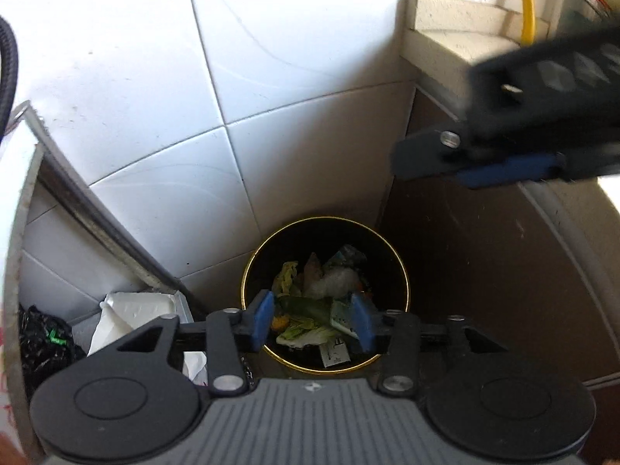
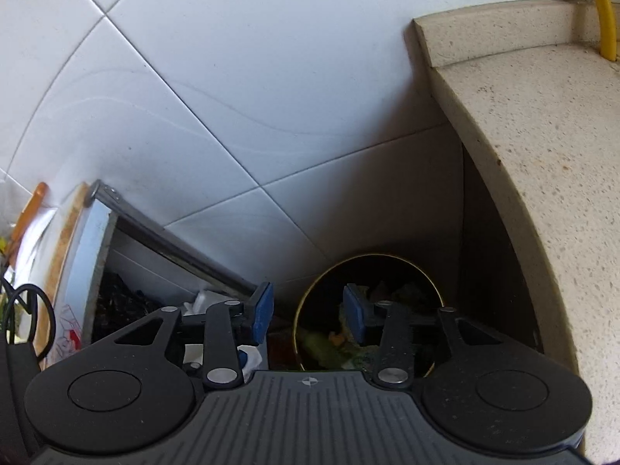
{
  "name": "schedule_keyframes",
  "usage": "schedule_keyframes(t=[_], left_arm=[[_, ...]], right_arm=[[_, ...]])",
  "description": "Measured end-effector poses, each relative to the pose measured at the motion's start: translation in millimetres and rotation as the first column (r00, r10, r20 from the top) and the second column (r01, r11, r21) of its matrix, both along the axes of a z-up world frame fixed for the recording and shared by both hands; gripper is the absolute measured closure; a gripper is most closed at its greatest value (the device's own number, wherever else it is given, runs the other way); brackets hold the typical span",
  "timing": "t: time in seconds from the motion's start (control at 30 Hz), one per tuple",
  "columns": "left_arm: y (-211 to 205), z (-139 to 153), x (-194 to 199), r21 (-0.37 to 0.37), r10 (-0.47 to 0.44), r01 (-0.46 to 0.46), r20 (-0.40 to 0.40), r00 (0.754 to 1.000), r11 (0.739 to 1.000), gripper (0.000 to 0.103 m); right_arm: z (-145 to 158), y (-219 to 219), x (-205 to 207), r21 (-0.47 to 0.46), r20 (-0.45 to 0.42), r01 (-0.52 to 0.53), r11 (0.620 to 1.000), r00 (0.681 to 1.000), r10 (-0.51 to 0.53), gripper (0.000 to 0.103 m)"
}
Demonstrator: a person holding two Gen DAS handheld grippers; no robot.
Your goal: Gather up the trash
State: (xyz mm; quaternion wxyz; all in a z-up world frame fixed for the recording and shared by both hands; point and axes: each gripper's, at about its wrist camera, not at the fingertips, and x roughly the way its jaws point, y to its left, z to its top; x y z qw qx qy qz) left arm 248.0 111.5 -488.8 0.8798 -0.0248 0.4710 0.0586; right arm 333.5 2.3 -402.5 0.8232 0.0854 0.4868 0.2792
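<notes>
Both my left gripper (image 1: pixel 312 319) and right gripper (image 2: pixel 307 312) have fingers spread and empty above the round black gold-rimmed bin (image 1: pixel 403 271) of scraps in the floor corner, so I'd descend straight, avoiding the rim.

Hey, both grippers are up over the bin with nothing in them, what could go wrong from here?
1. The black bin sits tight in a corner between the tiled wall and the stone counter; a gripper reaching down could knock either.
2. The right gripper hangs above the left gripper, so they might collide.
3. The trash is loose and mixed, so open fingers may grab little.
</notes>
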Motion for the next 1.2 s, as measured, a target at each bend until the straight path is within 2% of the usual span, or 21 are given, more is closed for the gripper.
schedule_keyframes(t=[0.03, 0.17, 0.3, 0.4, 0.5, 0.73, 0.9, 1.2], left_arm=[[0, 4, -3, -0.007, 0.005, -0.005, 0.010, 1.000, 1.000, 0.060], [2, 20, -15, -0.032, 0.018, -0.016, 0.047, 0.999, 0.999, 0.056], [3, 39, -29, -0.068, 0.029, -0.024, 0.073, 0.997, 0.997, 0.052], [0, 48, -37, -0.056, 0.017, -0.012, 0.094, 0.995, 0.998, 0.051], [0, 56, -46, -0.054, 0.011, -0.004, 0.119, 0.993, 0.999, 0.046], [7, 65, -66, -0.076, 0.000, 0.012, 0.145, 0.989, 0.997, 0.043], [13, 66, -77, -0.091, 0.008, 0.006, 0.150, 0.989, 0.996, 0.036], [15, 65, -86, -0.102, 0.015, -0.001, 0.139, 0.990, 0.995, 0.035]], right_arm=[[0, -3, -2, 0.006, -0.004, 0.001, 1.000, 1.000, -0.001, 0.053], [10, -17, -16, 0.002, 0.032, 0.015, 1.000, 0.999, -0.015, 0.038], [25, -38, -33, 0.009, 0.082, 0.054, 0.998, 0.995, -0.055, 0.036], [33, -50, -48, 0.009, 0.110, 0.083, 0.996, 0.990, -0.084, 0.035], [34, -58, -63, -0.002, 0.125, 0.115, 0.993, 0.986, -0.114, 0.029], [30, -60, -94, -0.038, 0.148, 0.180, 0.983, 0.974, -0.173, 0.030], [31, -59, -114, -0.045, 0.160, 0.198, 0.979, 0.969, -0.189, 0.028], [27, -52, -134, -0.072, 0.161, 0.231, 0.970, 0.963, -0.217, 0.026]])
